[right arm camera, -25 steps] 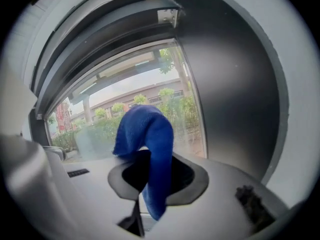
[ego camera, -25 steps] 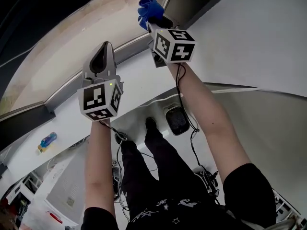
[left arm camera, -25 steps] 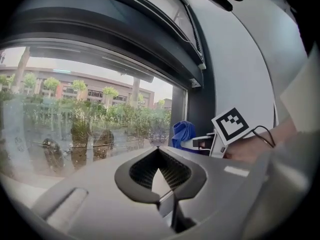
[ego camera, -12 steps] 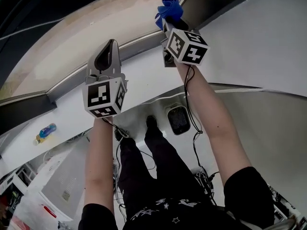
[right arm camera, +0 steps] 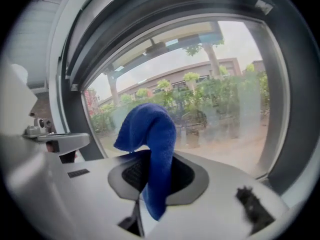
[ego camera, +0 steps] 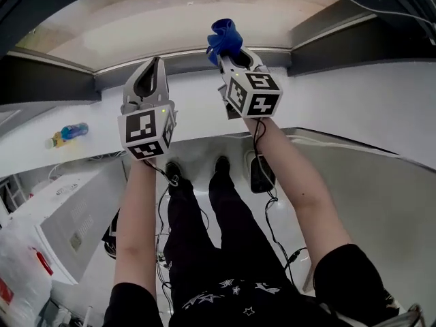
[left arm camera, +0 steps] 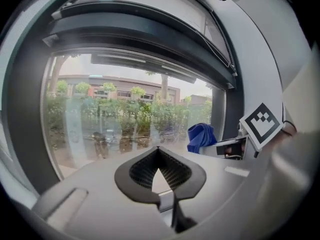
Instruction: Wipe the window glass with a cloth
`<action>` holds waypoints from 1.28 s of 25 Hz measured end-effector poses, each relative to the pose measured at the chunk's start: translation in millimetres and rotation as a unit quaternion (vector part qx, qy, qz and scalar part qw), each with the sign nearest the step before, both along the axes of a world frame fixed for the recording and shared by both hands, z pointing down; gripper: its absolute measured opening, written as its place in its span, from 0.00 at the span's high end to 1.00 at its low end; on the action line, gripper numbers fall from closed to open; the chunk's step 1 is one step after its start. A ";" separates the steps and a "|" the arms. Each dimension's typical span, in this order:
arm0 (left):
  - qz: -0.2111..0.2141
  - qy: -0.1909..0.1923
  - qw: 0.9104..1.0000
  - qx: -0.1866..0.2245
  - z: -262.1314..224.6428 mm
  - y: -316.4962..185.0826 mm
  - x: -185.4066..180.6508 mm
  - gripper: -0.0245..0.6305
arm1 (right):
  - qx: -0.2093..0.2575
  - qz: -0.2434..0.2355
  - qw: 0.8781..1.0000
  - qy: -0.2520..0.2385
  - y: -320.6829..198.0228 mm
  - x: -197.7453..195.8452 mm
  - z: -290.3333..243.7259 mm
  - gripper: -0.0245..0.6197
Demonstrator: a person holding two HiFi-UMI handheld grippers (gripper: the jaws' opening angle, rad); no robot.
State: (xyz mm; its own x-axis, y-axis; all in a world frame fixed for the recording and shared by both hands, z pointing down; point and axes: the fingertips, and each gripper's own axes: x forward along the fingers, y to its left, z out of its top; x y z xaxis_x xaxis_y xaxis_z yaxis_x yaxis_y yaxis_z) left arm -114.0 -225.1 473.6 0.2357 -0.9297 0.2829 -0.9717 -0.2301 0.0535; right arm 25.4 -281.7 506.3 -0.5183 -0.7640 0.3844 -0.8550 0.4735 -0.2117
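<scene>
The window glass (ego camera: pixel 170 16) (left arm camera: pixel 120 119) (right arm camera: pixel 220 104) fills the space ahead, with trees and a building behind it. A blue cloth (ego camera: pixel 224 35) (right arm camera: pixel 152 134) (left arm camera: pixel 201 136) sticks up from my right gripper (ego camera: pixel 230 49) (right arm camera: pixel 150 171), which is shut on it and holds it close to the lower part of the pane. Whether the cloth touches the glass I cannot tell. My left gripper (ego camera: pixel 154 63) (left arm camera: pixel 158 150) is raised beside it on the left, shut, with nothing between its tips.
A dark window frame (ego camera: pixel 48 80) runs along the bottom and sides of the pane, above a white sill (ego camera: pixel 82 148). A blue bottle (ego camera: pixel 69 133) lies on the sill at the left. A white box (ego camera: pixel 61 216) and cables (ego camera: pixel 167 182) are on the floor by the person's legs.
The head view has swung round and now faces the window squarely. The right gripper with the cloth shifted right, then sits lower in view. Both grippers stay raised and shut.
</scene>
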 end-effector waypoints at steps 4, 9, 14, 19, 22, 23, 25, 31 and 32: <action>-0.063 -0.008 0.998 0.000 1.3 25.1 -89.2 0.95 | 0.005 -0.093 0.996 -0.008 22.7 -113.3 3.0 0.84; -0.114 -0.016 0.993 -0.005 12.6 55.6 -179.2 0.95 | 0.011 -0.169 0.986 -0.002 44.6 -226.1 7.1 0.84; -0.147 -0.008 0.989 -0.013 25.0 76.4 -237.5 0.95 | 0.012 -0.230 0.973 0.006 59.3 -317.2 17.3 0.84; -0.164 0.000 0.986 -0.010 30.2 81.3 -282.2 0.95 | 0.000 -0.246 0.969 0.008 59.3 -376.8 35.6 0.84; -0.167 0.001 0.986 -0.009 31.9 81.7 -299.4 0.95 | -0.005 -0.249 0.968 0.006 53.0 -406.2 45.0 0.84; -0.166 0.001 0.986 -0.008 32.5 82.3 -302.7 0.95 | -0.008 -0.248 0.969 0.003 50.6 -414.4 48.9 0.84; -0.163 0.001 0.987 -0.007 33.7 84.3 -307.1 0.95 | -0.015 -0.246 0.969 0.003 46.2 -428.5 57.9 0.84; -0.157 -0.022 0.987 -0.015 42.2 86.8 -313.8 0.95 | -0.022 -0.227 0.973 -0.008 30.5 -447.3 63.0 0.84; -0.157 -0.021 0.987 -0.017 43.4 86.7 -313.2 0.95 | -0.023 -0.223 0.974 -0.009 28.7 -444.8 62.9 0.84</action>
